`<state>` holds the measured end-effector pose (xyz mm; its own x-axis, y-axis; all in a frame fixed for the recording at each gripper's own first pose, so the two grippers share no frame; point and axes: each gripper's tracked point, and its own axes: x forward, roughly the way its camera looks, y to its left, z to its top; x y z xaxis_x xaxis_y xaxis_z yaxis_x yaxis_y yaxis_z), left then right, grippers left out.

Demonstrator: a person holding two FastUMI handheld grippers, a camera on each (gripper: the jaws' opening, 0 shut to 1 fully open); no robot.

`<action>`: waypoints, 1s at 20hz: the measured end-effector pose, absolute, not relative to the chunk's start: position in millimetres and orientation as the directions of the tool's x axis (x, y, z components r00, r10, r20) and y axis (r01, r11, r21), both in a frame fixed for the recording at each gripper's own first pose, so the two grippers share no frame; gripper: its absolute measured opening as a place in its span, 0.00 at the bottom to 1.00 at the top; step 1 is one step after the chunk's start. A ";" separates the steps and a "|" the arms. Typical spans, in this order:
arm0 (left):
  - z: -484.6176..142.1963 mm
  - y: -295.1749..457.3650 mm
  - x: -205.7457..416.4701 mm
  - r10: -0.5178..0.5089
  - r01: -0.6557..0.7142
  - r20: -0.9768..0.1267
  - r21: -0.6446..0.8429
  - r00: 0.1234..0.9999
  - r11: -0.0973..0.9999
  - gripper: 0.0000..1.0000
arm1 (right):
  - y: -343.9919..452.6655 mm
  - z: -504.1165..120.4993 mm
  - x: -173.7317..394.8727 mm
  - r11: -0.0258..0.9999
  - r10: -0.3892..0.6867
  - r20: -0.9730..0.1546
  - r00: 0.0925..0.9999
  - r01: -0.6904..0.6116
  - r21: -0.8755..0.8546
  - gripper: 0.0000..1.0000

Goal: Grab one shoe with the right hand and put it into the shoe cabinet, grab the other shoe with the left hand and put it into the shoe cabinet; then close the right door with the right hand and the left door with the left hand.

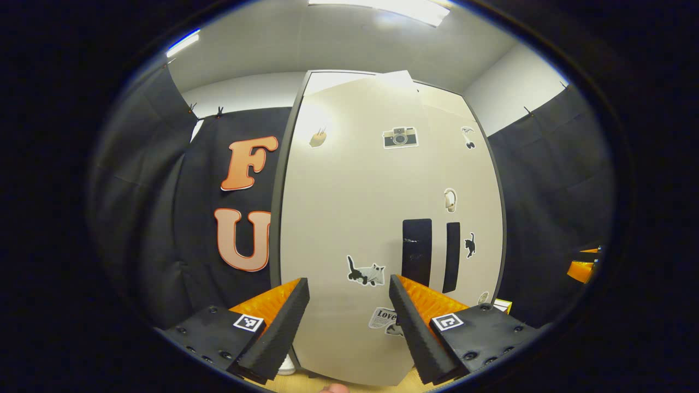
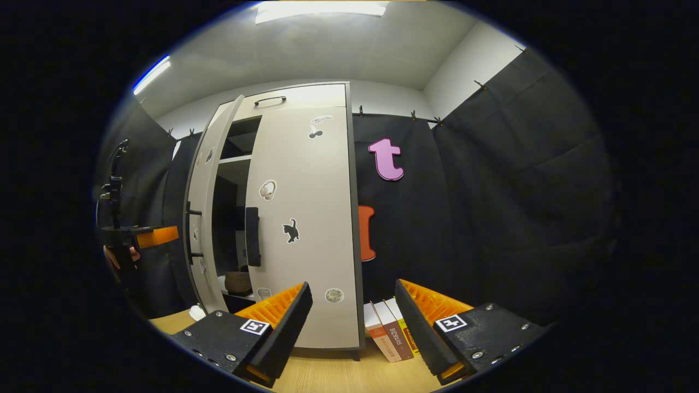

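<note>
Left gripper point(image 1: 349, 319): fingers spread wide, nothing between them, facing the outer face of the cabinet's left door point(image 1: 349, 218); you have that door's dark vertical handle point(image 1: 416, 251) just above your right finger. Right gripper point(image 2: 352, 322): likewise wide apart and holding nothing, hanging low over the wooden floor point(image 2: 327, 376) in front of the shoe cabinet point(image 2: 306, 98). Right door point(image 2: 306, 218): appears shut flush, its handle point(image 2: 252, 236) at the inner edge. Left door, in the right gripper view point(image 2: 207, 207): ajar, swung outward, with shelves and a dim interior showing in the gap. Shoes: a dark rounded item point(image 2: 238, 282) on a lower shelf may be one of them, but you cannot confirm it; a small white object point(image 2: 196, 313) lies on the floor by the left door's bottom corner, and what it is cannot be made out. Step in hand, by judgement: closing the left door with your left gripper. Put a finger flat against the door face near the handle edge, away from the hinge, and push steadily until it meets the right door; avoid snagging the handle. Writing: one sticker point(image 1: 385, 317) near the left door's bottom edge reads "Love"; the other stickers are pictures (camera, cats, headphones, cherries). Books point(image 2: 390, 330) stand against the cabinet's right bottom corner, their spine text too small to read.
</note>
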<state>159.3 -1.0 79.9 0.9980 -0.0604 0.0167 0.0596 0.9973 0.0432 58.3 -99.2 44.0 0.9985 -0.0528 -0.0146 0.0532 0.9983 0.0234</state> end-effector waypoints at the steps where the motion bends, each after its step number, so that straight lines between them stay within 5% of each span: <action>1: 77.4 -5.6 164.7 -0.070 0.070 0.012 0.035 0.997 0.997 0.96 | -102.5 41.9 57.5 0.998 -0.062 -0.020 0.998 0.062 0.021 0.94; 20: 56.8 -42.7 245.7 -0.093 0.092 0.007 0.049 0.996 0.995 0.96 | -115.5 41.3 59.9 0.995 -0.094 -0.023 0.995 0.094 0.021 0.94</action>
<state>245.7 -42.7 56.8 0.9956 -0.0929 0.0072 0.0924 0.9945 0.0490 59.9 -115.5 41.3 0.9953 -0.0940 -0.0227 0.0945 0.9953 0.0208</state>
